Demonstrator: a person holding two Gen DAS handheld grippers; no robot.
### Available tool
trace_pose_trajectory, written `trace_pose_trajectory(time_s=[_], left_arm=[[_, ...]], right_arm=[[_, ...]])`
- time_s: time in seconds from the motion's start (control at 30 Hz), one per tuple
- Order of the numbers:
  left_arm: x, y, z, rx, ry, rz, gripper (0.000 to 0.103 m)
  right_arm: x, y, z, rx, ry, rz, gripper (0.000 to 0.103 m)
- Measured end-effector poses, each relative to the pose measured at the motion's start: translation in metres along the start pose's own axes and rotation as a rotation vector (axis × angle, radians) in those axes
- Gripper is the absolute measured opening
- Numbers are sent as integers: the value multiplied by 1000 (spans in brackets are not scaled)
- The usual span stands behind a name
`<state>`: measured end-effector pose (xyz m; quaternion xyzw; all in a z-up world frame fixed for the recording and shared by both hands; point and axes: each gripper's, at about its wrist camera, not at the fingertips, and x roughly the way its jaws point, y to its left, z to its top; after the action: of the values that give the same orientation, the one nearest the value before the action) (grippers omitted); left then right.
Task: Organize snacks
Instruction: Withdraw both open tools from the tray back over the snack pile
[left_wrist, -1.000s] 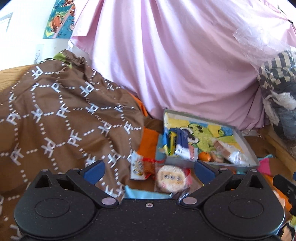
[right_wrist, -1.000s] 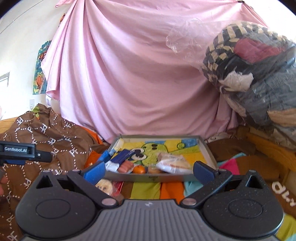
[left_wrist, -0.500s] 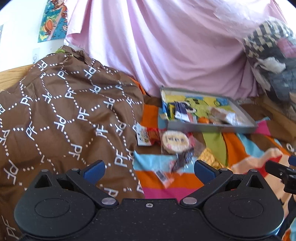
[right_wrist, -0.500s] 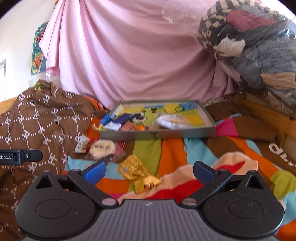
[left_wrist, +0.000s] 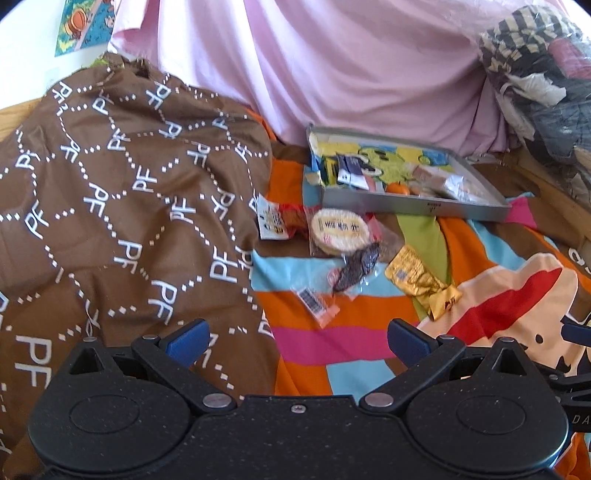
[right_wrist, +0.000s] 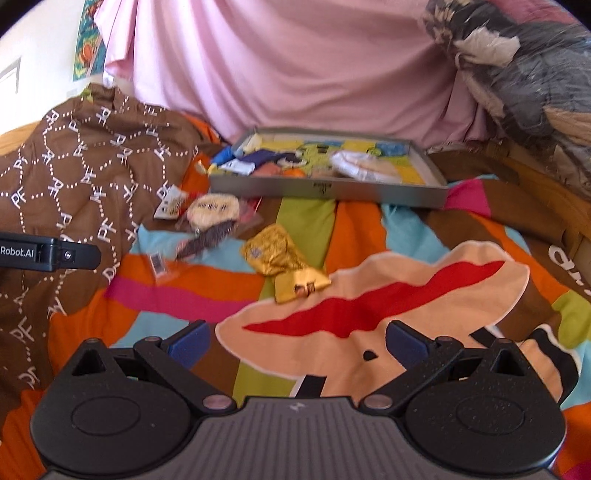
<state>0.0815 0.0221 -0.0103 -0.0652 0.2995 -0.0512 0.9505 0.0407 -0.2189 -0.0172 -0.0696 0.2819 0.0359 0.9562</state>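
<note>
My left gripper (left_wrist: 297, 338) hangs spread and empty, my right gripper (right_wrist: 295, 339) likewise, both clear of the loose snacks (left_wrist: 340, 229) lying on the blanket (right_wrist: 424, 236) just before the tray's (right_wrist: 328, 190) near wall, awaiting pickup.

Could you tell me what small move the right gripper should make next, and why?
Probably ease the right gripper forward and down toward the gold wrapper. Its jaws stand open and empty, the wrapper is the closest loose snack on the striped blanket, and it lies outside the grey tray.
</note>
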Motion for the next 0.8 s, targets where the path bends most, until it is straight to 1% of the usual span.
trace_pose_trajectory(time_s=[0.2, 0.47, 0.57, 0.8], left_arm=[[8, -3, 0, 25, 25, -5, 102], [27, -14, 5, 106, 44, -29, 102], [37, -18, 9, 137, 35, -41, 102], [67, -24, 19, 245, -20, -62, 102]], right_arm=[[2, 3, -1, -19, 12, 10, 103], [13, -4, 3, -17, 28, -2, 103], [19, -6, 4, -40, 37, -5, 103], [37, -8, 6, -121, 59, 7, 103]])
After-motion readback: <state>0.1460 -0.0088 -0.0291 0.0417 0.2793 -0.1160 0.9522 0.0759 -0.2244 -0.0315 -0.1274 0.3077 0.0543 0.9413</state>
